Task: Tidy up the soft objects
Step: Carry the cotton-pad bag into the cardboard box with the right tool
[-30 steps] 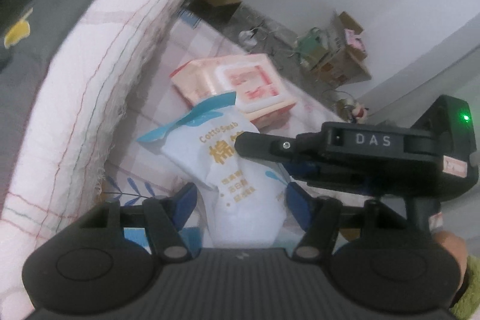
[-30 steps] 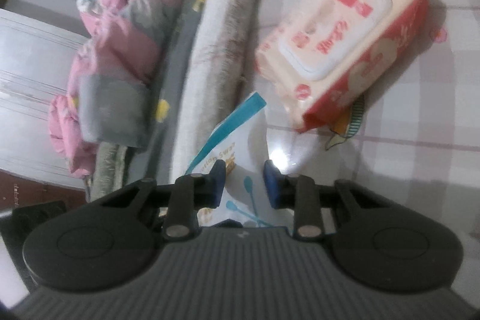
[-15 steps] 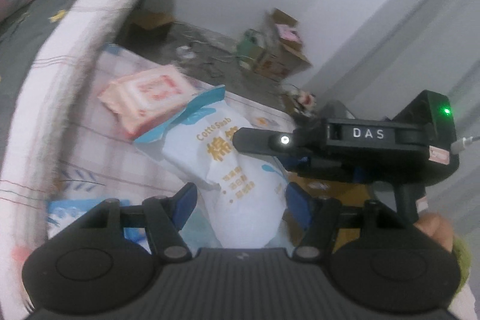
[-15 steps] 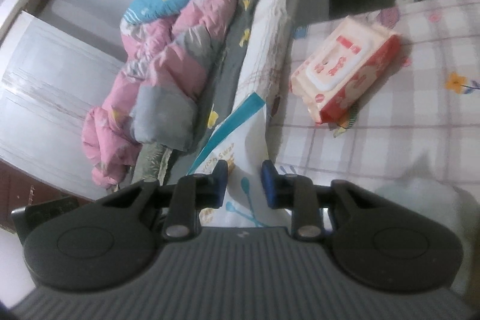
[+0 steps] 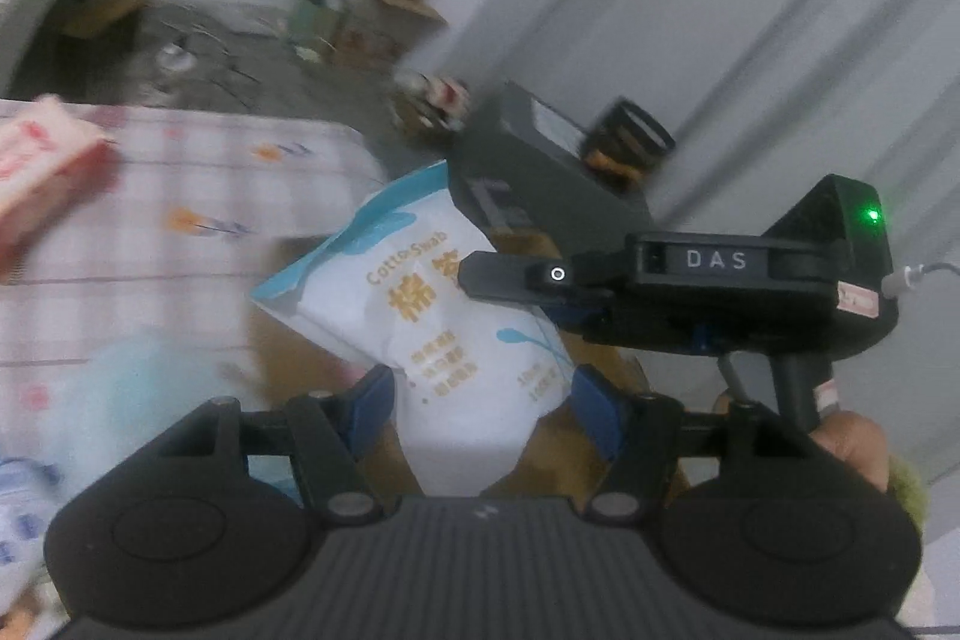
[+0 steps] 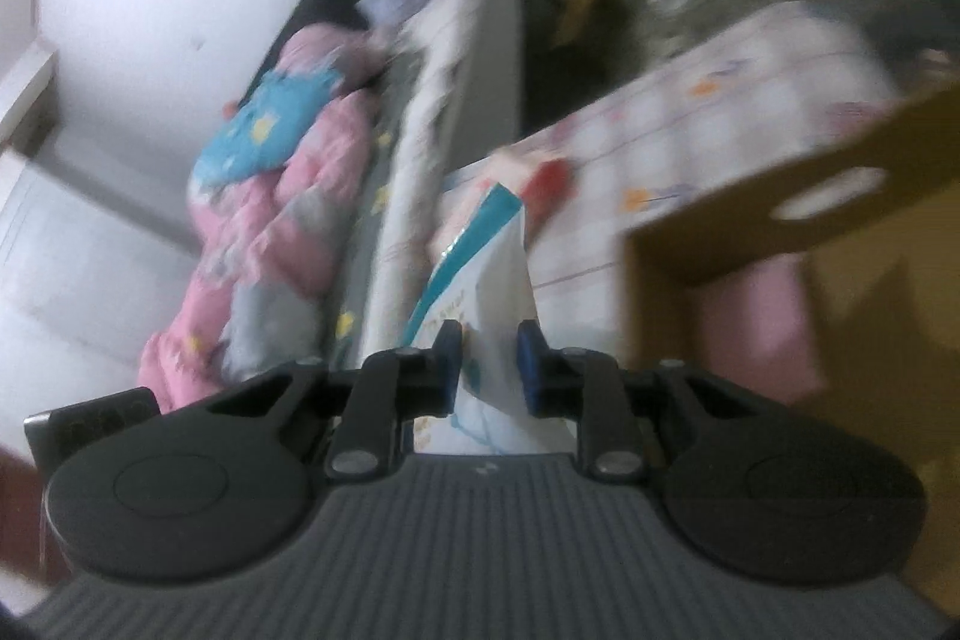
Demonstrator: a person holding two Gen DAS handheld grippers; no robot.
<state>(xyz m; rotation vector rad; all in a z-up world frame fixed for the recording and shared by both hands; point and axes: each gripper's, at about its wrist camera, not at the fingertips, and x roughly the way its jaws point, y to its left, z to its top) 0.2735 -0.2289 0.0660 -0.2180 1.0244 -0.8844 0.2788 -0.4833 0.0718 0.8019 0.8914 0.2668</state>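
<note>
- Only the right wrist view shows the brown cardboard box (image 6: 798, 244) with its handle slot, just past the checked table's (image 6: 720, 112) near edge.
- The left wrist view shows the right gripper (image 5: 474, 274) clamped on the cotton swab bag (image 5: 456, 316); its jaws have just been closing.
- The left gripper (image 5: 480, 400) grips the bag's lower end, clear of the table's corner.

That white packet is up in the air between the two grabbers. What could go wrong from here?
1. The right hand-held gripper pinches only a thin side of the cotton swab bag, its jaws just closing further; the soft pack could slip or crumple.
2. The cardboard box stands close beside the bag, so a swinging corner may catch its wall.
3. Both views are blurred, so aim may suffer.
</note>
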